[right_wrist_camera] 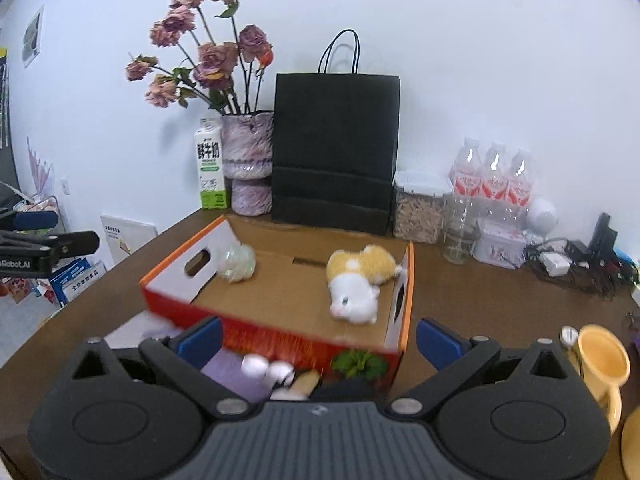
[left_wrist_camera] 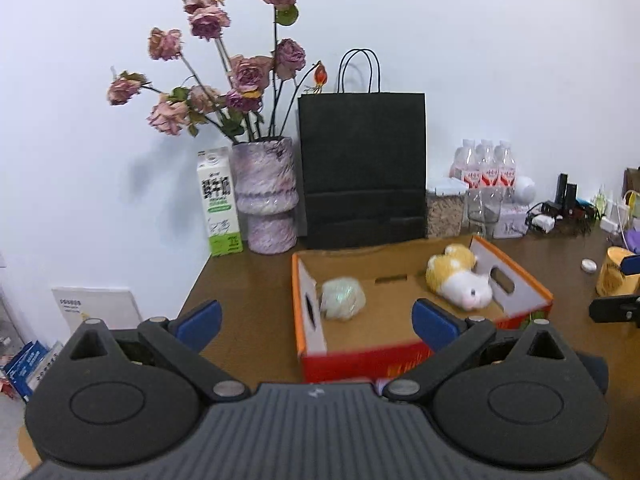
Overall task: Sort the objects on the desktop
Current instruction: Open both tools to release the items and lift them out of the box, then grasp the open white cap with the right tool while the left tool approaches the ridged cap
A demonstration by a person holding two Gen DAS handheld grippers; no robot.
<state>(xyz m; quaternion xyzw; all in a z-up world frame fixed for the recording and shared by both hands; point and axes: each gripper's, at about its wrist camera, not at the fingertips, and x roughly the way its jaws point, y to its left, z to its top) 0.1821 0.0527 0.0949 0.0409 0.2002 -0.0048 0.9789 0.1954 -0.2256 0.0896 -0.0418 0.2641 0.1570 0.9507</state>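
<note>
Right claw (right_wrist_camera: 318, 338) above a green plant (right_wrist_camera: 360, 363), unseen from left.

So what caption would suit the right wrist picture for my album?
Open right gripper faces an orange-rimmed cardboard box holding a yellow-and-white plush hamster and a pale crinkled wrapped bundle.

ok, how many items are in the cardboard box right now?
2. A pale wrapped ball sits by the handle-hole wall at one end of the cardboard box; a yellow-and-white plush toy lies near the opposite end wall. Nothing else shows on the visible floor.
</note>
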